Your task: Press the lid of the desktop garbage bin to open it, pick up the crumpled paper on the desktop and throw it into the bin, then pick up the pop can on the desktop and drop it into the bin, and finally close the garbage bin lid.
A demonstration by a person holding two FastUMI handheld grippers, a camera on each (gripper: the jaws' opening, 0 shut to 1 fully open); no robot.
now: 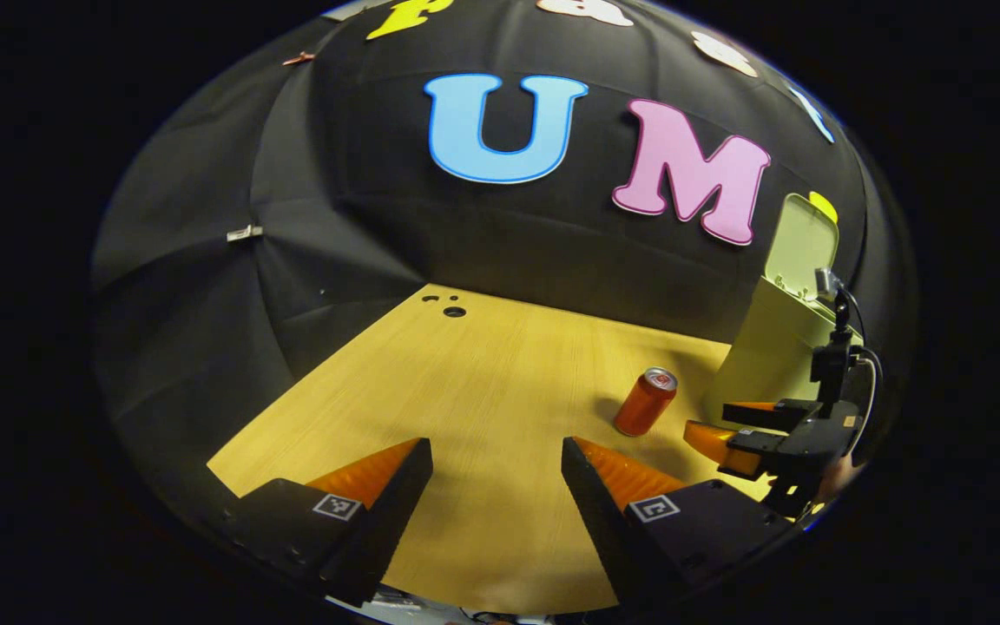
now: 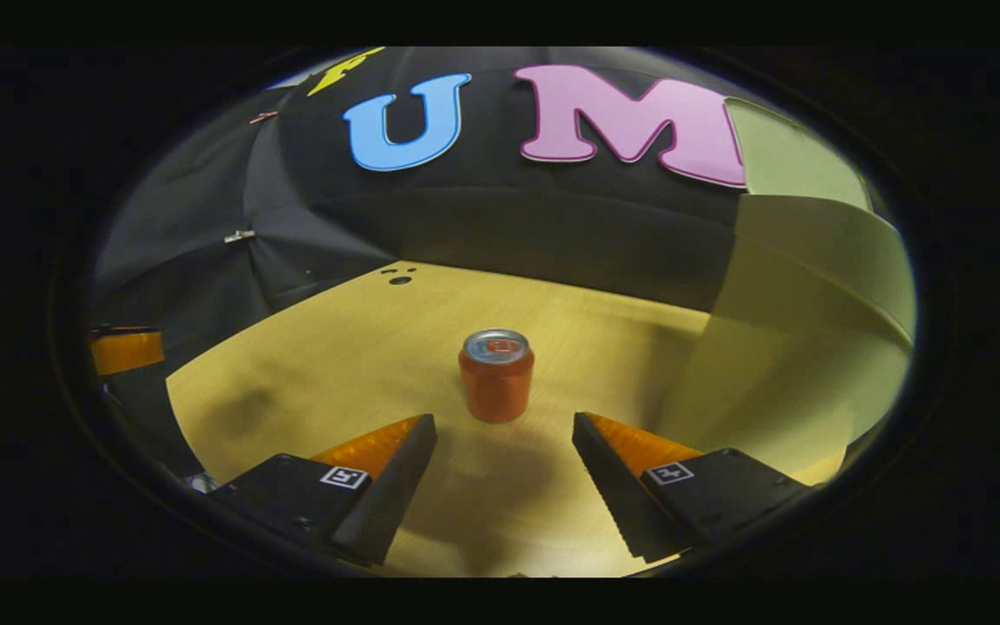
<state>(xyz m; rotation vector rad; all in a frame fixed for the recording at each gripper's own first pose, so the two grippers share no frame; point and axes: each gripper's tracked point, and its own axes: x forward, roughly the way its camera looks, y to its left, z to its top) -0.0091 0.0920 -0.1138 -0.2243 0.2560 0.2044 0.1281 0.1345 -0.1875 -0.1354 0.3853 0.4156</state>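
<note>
With the garbage bin point(image 2: 812, 330) standing lid-up at the right, the right gripper point(image 2: 504, 460) (jaws spread, empty, like the left gripper point(image 1: 496, 482)) faces the upright pop can point(image 2: 496, 375) just ahead, so next it should advance and clamp.

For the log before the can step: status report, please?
Right gripper open, aimed at upright pop can. Left gripper open, empty. Bin lid up. Nothing between.

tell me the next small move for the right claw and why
Probably ease the right claw forward until its open fingers straddle the pop can, then close. The can stands upright on the desktop just ahead of the fingertips, not yet between them, and the bin lid is already up.
</note>
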